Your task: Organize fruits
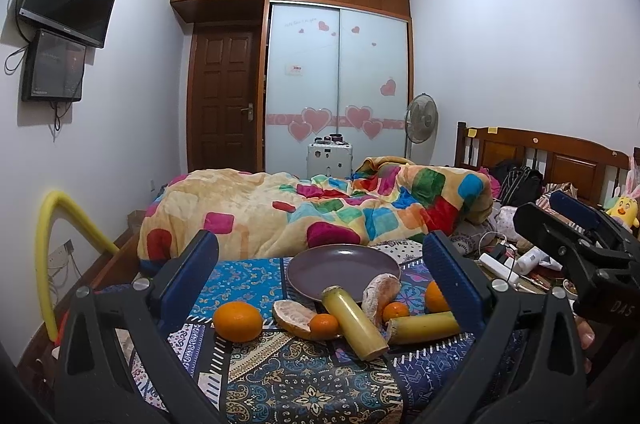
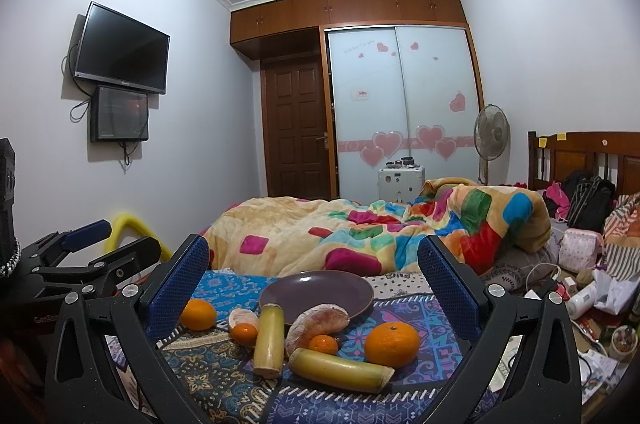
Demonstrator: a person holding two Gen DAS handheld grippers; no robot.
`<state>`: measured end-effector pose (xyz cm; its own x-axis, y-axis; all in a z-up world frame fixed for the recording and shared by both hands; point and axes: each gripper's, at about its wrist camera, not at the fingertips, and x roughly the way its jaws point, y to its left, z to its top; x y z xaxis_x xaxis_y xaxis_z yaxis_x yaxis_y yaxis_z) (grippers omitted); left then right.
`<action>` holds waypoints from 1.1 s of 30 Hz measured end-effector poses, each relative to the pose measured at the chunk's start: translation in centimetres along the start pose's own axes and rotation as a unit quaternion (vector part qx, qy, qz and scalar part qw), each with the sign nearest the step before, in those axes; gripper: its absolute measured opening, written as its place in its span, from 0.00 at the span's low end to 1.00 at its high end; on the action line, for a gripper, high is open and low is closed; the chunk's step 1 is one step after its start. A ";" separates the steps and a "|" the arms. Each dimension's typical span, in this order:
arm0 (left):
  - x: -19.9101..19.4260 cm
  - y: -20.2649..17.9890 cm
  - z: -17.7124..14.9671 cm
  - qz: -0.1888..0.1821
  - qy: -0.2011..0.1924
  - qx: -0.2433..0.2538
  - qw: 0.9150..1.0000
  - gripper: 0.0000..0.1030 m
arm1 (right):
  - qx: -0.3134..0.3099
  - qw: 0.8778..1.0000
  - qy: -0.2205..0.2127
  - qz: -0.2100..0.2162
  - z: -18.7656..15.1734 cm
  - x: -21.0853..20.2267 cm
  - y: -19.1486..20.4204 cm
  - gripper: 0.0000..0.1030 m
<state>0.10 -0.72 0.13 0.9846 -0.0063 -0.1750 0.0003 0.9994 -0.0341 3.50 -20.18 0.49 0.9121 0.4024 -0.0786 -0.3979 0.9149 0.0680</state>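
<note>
Fruits lie low in the centre of the left wrist view: an orange (image 1: 237,320), two banana pieces, peeled segments, before an empty plate (image 1: 342,270). The left gripper (image 1: 320,276) is wide, holding nothing. In the right wrist view, lower centre, the same fruits; the right gripper (image 2: 314,284) is wide, empty.

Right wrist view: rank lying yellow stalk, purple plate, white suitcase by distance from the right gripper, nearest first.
From the right gripper:
1. Lying yellow stalk, on the cloth, low between the fingers.
2. Purple plate, behind the fruit.
3. White suitcase, across the room by the wardrobe.
</note>
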 end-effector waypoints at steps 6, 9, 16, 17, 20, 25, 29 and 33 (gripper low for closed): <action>0.1 0.1 -0.2 -0.001 0.000 -0.002 1.000 1.00 | 0.000 1.000 0.000 0.000 -0.1 0.0 0.0 1.00; 0.3 0.0 -0.2 -0.002 0.000 -0.003 1.000 1.00 | 0.000 1.000 0.000 0.001 -0.1 0.1 0.1 1.00; 0.3 0.2 -0.2 -0.003 0.000 -0.004 1.000 1.00 | 0.001 1.000 -0.001 0.002 0.1 -0.1 0.1 1.00; 0.4 0.1 -0.3 -0.003 0.000 -0.004 1.000 1.00 | 0.001 1.000 -0.001 0.002 0.1 -0.1 0.2 1.00; 0.4 0.1 -0.2 -0.003 0.000 -0.004 1.000 1.00 | 0.001 1.000 -0.002 0.002 0.1 -0.1 0.2 1.00; 0.3 0.2 -0.2 -0.003 0.000 -0.005 1.000 1.00 | 0.001 1.000 -0.002 0.003 0.1 -0.1 0.3 1.00; 0.4 0.2 -0.2 -0.004 0.000 -0.005 1.000 1.00 | 0.001 1.000 -0.002 0.003 0.1 -0.1 0.2 1.00; 0.4 0.2 -0.2 -0.003 0.000 -0.005 1.000 1.00 | 0.002 1.000 -0.002 0.003 0.1 -0.1 0.3 1.00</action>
<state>0.46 -0.52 -0.17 0.9844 -0.0124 -0.1754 0.0046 0.9990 -0.0447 3.31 -19.94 0.62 0.9101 0.4076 -0.0749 -0.4027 0.9124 0.0725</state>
